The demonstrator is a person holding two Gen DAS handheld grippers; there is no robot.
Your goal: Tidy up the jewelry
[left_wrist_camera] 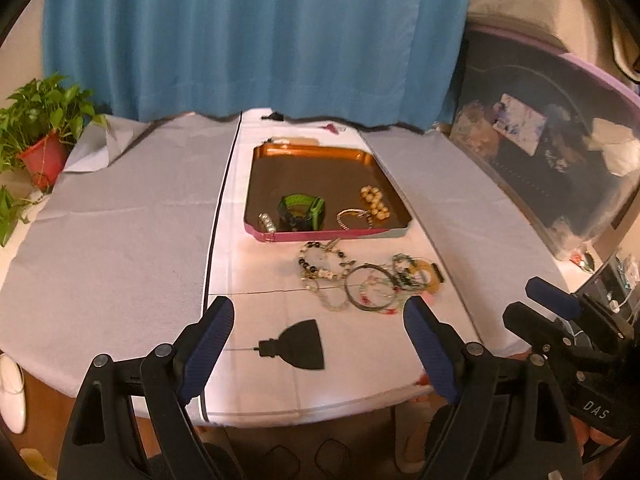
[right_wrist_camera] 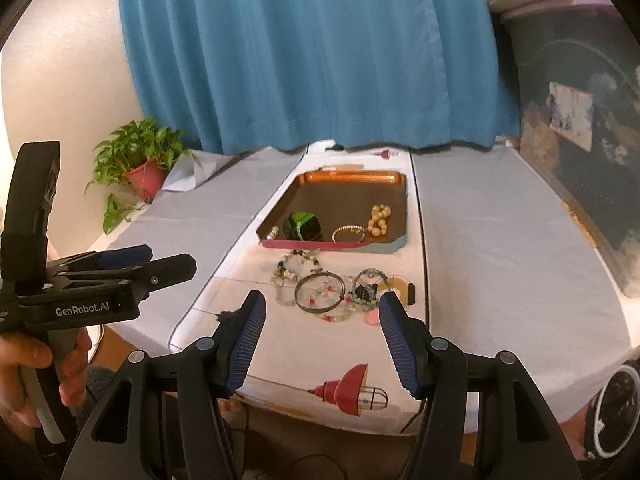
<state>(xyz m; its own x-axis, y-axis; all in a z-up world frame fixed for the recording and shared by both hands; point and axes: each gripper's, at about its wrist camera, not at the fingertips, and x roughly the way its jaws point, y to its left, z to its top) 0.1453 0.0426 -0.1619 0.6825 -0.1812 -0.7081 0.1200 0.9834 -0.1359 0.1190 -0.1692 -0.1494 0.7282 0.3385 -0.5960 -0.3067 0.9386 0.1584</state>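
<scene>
A copper tray (left_wrist_camera: 320, 235) (right_wrist_camera: 312, 244) with a pink front rim lies mid-table. It holds a green band (left_wrist_camera: 302, 210), a gold bead bracelet (left_wrist_camera: 374, 202), a chain bracelet (left_wrist_camera: 352, 216) and a small silver piece (left_wrist_camera: 266, 222). Just in front of the tray lies a tangled pile of bead bracelets (left_wrist_camera: 320, 266) (right_wrist_camera: 296, 268) and a dark bangle (left_wrist_camera: 370, 286) (right_wrist_camera: 320, 292). My left gripper (left_wrist_camera: 318, 314) hangs open above the table's near edge, short of the pile, with nothing in it. My right gripper (right_wrist_camera: 323, 302) is also open and empty, hovering short of the pile.
A potted plant (left_wrist_camera: 44, 136) stands at the far left corner. A large clear storage bin (left_wrist_camera: 560, 168) borders the table on the right. A blue curtain (left_wrist_camera: 248, 36) hangs behind. A hand (right_wrist_camera: 24, 368) holds the left gripper's handle. The table's front edge is right below both grippers.
</scene>
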